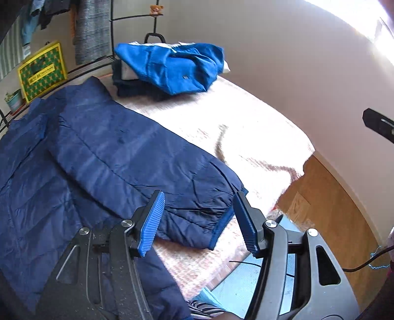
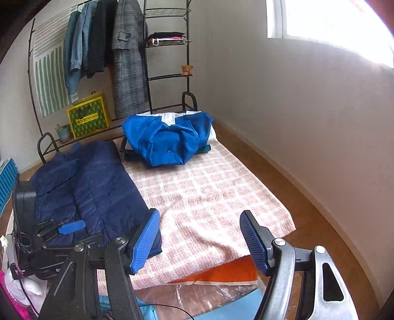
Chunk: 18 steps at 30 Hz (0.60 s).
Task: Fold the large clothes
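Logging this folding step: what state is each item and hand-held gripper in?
Navy quilted puffer jacket: folded lengthwise, flat.
Bright blue cloth garment: crumpled atop the far pile.
Pink checked blanket: spread flat.
Left hand-held gripper: open, empty.
Right hand-held gripper: open, empty.

We see daylight flooding from the window (image 2: 330, 22), glaring white on the wall beside it. Fisheye bending curves our edges; the left view smears slightly.
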Each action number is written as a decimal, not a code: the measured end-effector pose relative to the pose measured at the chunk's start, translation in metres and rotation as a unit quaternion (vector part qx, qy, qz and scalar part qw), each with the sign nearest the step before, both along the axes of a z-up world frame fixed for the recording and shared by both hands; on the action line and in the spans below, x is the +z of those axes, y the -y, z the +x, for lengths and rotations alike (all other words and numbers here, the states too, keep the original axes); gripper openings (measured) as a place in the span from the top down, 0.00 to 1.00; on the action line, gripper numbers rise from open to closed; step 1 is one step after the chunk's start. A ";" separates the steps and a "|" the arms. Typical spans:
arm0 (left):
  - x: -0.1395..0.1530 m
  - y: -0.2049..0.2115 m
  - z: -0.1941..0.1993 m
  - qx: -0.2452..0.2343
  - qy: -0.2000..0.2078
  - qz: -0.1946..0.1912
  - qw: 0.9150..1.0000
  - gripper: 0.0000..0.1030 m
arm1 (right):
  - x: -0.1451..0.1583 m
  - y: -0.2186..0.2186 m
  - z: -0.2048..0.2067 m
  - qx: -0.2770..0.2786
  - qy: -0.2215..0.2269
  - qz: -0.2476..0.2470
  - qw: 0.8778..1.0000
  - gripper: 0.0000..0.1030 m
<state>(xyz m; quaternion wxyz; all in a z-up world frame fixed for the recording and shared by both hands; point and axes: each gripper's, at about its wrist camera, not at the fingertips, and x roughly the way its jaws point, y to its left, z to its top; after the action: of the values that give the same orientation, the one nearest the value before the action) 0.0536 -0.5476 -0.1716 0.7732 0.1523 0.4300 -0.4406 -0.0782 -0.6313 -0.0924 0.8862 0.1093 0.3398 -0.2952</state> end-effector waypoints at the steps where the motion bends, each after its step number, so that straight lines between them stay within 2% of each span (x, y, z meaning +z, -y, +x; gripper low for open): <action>1: -0.007 0.011 -0.005 -0.009 0.000 0.010 1.000 0.41 | 0.000 0.001 -0.002 -0.003 0.000 0.001 1.000 0.28; 4: -0.027 0.036 -0.016 -0.036 0.008 0.044 0.998 0.34 | -0.002 0.004 -0.006 -0.013 -0.003 -0.002 1.000 0.26; 7: -0.046 0.051 -0.016 -0.042 0.015 0.074 0.996 0.34 | -0.002 0.003 -0.005 -0.012 0.000 -0.001 1.000 0.26; 11: -0.071 0.062 -0.009 -0.048 -0.021 0.117 0.992 0.33 | -0.005 -0.001 -0.001 -0.003 0.002 0.003 1.000 0.26; 18: -0.080 0.072 -0.008 -0.034 0.007 0.134 0.990 0.33 | -0.011 0.000 0.003 0.005 0.004 0.009 1.000 0.26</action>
<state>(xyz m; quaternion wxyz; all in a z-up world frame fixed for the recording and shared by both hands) 0.0457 -0.6199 -0.2517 0.7333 0.2717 0.4743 -0.4043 -0.0751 -0.6315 -0.1035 0.8881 0.1169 0.3394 -0.2870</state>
